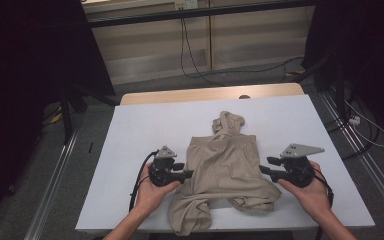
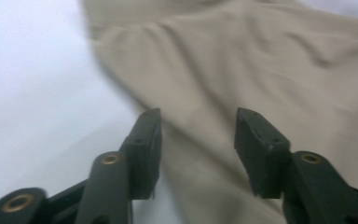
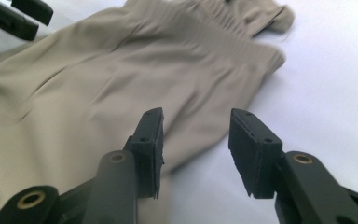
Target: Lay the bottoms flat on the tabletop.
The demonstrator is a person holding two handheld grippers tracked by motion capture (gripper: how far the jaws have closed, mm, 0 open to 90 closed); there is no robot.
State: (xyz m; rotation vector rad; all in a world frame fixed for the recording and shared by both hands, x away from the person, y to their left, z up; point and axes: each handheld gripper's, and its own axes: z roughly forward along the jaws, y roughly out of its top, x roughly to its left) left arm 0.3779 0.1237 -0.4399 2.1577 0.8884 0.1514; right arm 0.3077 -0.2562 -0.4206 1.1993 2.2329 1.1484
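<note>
A beige garment (image 1: 223,170) lies crumpled in the middle of the white table (image 1: 140,130), one end hanging over the front edge. My left gripper (image 1: 187,173) sits at the garment's left edge, held in a hand, jaws pointing right. Its own view shows it open (image 2: 198,128) over the beige cloth (image 2: 261,65), nothing gripped. My right gripper (image 1: 264,170) is at the garment's right edge, jaws pointing left. It stands open (image 3: 196,128) just above the cloth's edge (image 3: 121,79). The left gripper's fingertips (image 3: 16,16) appear far off at the top left of the right gripper view.
The table's wooden far edge (image 1: 210,93) shows beyond the white top. Cables (image 1: 190,55) trail on the floor behind, and dark stands (image 1: 70,105) flank the table. Bare white surface lies on both sides of the garment.
</note>
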